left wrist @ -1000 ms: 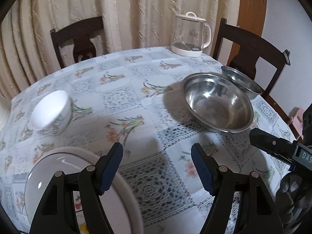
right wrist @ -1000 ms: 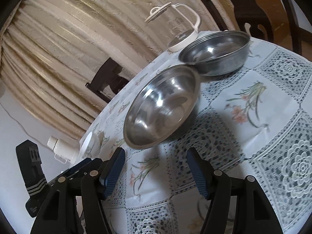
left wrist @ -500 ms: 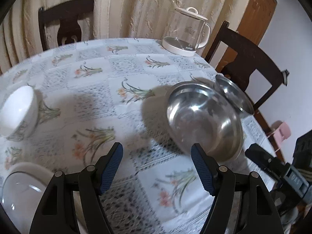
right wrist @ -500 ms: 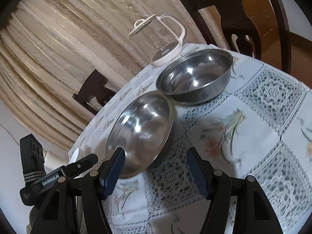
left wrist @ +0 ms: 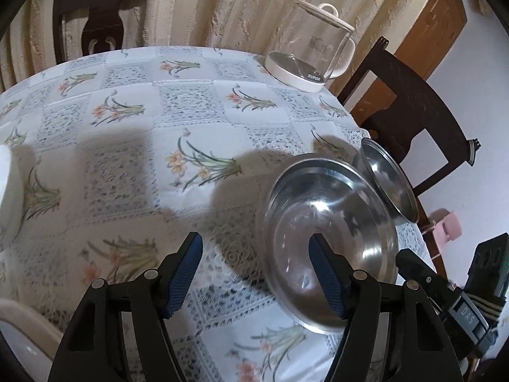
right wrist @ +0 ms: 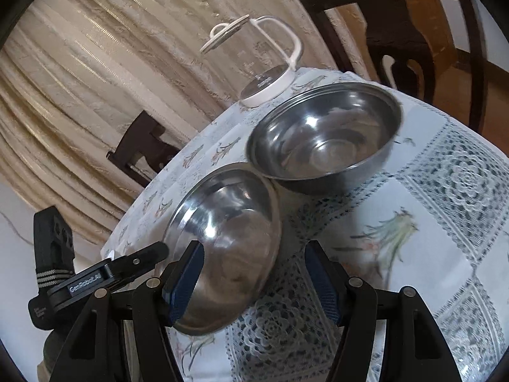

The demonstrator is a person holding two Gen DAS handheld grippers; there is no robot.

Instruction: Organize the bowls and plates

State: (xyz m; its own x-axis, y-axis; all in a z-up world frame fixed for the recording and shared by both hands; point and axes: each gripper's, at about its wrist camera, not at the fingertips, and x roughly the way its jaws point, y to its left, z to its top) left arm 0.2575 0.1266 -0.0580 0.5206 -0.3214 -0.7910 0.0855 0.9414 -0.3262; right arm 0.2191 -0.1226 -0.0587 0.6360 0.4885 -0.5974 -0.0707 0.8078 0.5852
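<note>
Two steel bowls stand rim to rim near the table's right edge. The wider, nearer steel bowl (left wrist: 331, 222) (right wrist: 232, 222) lies just ahead of both grippers; the deeper steel bowl (left wrist: 389, 181) (right wrist: 324, 137) is behind it. My left gripper (left wrist: 256, 273) is open, and its right finger overlaps the near bowl's inside in the left wrist view. My right gripper (right wrist: 253, 283) is open too, its left finger in front of that bowl's near rim. Neither holds anything. A white bowl (left wrist: 6, 191) and a white plate (left wrist: 22, 328) show at the far left edge.
A glass kettle (left wrist: 311, 51) (right wrist: 264, 63) with a white base stands at the back of the round table, which has a flowered lace cloth (left wrist: 178, 127). Dark wooden chairs (left wrist: 413, 117) (left wrist: 98, 22) stand around it, and a curtain hangs behind.
Both grippers have come closer to the near steel bowl. The left view swung right, so the white bowl and plate slid to the left edge. Both stay open.
</note>
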